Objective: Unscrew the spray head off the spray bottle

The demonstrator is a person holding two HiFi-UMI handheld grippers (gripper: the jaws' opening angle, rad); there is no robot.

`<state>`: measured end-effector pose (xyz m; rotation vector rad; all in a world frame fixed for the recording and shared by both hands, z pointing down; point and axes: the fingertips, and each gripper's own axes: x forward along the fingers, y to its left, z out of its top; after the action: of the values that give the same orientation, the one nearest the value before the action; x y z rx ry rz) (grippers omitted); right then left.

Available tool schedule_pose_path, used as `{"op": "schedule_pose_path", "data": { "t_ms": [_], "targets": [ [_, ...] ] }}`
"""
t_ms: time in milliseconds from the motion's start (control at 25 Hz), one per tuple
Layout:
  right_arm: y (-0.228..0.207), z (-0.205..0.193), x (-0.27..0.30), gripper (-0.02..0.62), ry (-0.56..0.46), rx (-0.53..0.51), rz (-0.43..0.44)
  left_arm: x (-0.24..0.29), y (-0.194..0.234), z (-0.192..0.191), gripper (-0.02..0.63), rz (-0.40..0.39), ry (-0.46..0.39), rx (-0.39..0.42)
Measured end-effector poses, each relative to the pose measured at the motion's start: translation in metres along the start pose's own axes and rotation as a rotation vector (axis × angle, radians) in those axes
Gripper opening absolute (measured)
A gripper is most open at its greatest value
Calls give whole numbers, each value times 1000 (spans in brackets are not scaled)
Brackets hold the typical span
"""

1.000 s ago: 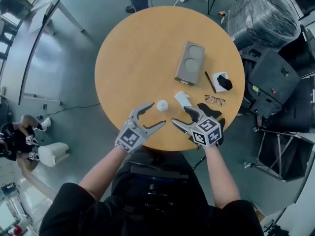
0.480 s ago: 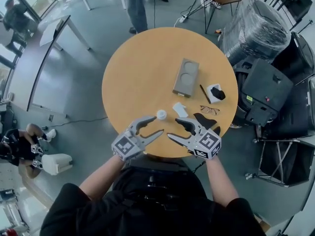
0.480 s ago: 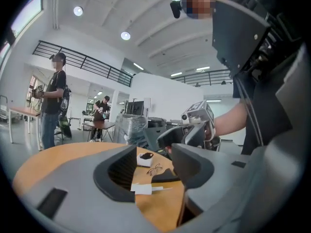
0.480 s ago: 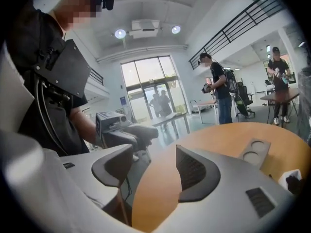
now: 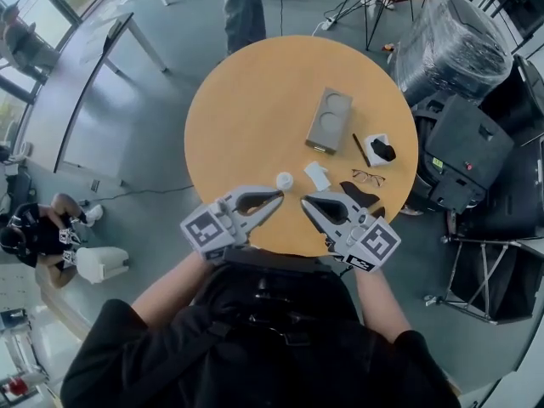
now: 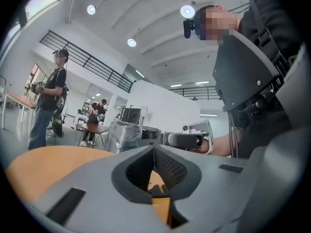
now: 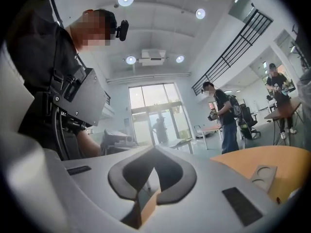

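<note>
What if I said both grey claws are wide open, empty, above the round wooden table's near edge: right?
Wrong on one count: the grey left claw and grey right claw have just closed and are shut, as each gripper view shows. They are empty, above the round wooden table's near edge.

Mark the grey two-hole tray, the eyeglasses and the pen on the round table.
grey two-hole tray (image 5: pixel 330 119): head view, ridge between its two wells.
eyeglasses (image 5: pixel 368 177): head view, frame near the bridge.
pen (image 5: pixel 360 149): head view, middle of its shaft.
</note>
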<state>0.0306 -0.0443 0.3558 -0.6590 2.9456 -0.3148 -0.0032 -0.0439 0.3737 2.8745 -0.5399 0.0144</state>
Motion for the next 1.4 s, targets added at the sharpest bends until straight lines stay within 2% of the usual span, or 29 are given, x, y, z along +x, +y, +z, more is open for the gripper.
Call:
{"op": "schedule_pose_path", "data": {
  "t_ms": [120, 320, 880, 1400],
  "targets": [
    [1, 2, 4, 6, 15, -8, 14, 0, 1, 5, 3, 9, 8, 40],
    [-9, 16, 3, 6, -1, -63, -18, 4, 0, 6, 3, 23, 16, 75],
    [-8, 18, 10, 6, 45, -127, -3, 1, 6, 12, 2, 38, 1, 95],
    [-1, 10, 15, 6, 54, -113, -4, -8, 14, 2, 3, 63, 2, 70]
  ]
}}
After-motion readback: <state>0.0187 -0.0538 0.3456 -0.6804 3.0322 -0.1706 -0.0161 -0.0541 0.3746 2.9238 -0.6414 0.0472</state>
